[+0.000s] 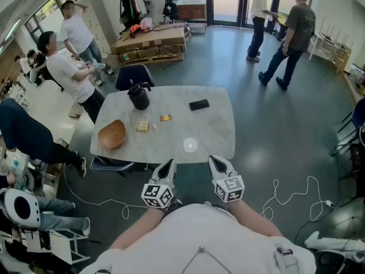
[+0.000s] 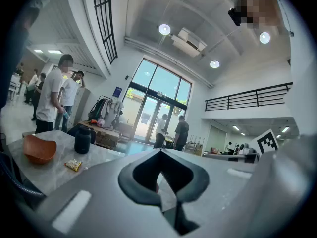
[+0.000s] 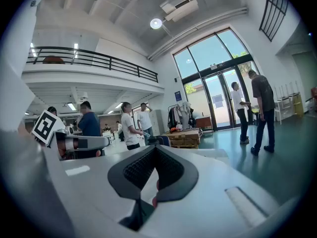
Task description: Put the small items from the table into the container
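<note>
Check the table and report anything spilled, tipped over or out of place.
Nothing stands out. On the pale marble-look table the orange-brown bowl, the upright black jug, the yellow snack packet, the small red-and-yellow packet and the flat black case sit apart, none spilled.

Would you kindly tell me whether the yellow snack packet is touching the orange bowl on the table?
Apart. The head view shows bare tabletop between the yellow snack packet and the orange bowl.

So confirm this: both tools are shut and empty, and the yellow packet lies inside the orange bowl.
Not quite. The head view shows the yellow packet on the table beside the orange bowl, not inside it. The left tool and the right tool are shut and empty.
</note>
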### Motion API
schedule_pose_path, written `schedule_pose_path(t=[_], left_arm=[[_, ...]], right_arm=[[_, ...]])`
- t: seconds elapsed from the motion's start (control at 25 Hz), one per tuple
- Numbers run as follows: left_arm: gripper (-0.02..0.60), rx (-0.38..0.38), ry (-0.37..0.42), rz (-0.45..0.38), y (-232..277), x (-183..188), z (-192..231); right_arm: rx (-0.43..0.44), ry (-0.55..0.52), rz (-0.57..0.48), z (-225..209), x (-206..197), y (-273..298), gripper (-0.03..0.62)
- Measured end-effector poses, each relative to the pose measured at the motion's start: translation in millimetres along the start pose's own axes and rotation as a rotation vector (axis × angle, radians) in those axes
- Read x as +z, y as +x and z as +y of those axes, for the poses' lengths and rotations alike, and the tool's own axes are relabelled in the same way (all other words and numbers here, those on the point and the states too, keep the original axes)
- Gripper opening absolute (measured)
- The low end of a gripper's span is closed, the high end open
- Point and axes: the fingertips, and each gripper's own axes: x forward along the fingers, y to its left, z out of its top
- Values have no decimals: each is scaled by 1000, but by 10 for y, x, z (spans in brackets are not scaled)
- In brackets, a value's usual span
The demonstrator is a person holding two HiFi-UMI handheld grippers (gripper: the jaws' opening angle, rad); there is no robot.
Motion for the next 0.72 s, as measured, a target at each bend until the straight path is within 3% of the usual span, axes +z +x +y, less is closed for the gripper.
schedule_pose_path(t=[0.48,0.72], left_arm=[[3,28,-27,15,59,-93,26],[3,64,-3,24,-2,-165,-1]], right_arm=[[-15,25,-8,-148,-10,4,28],[-24,63,7,-213,-85,-14,28]])
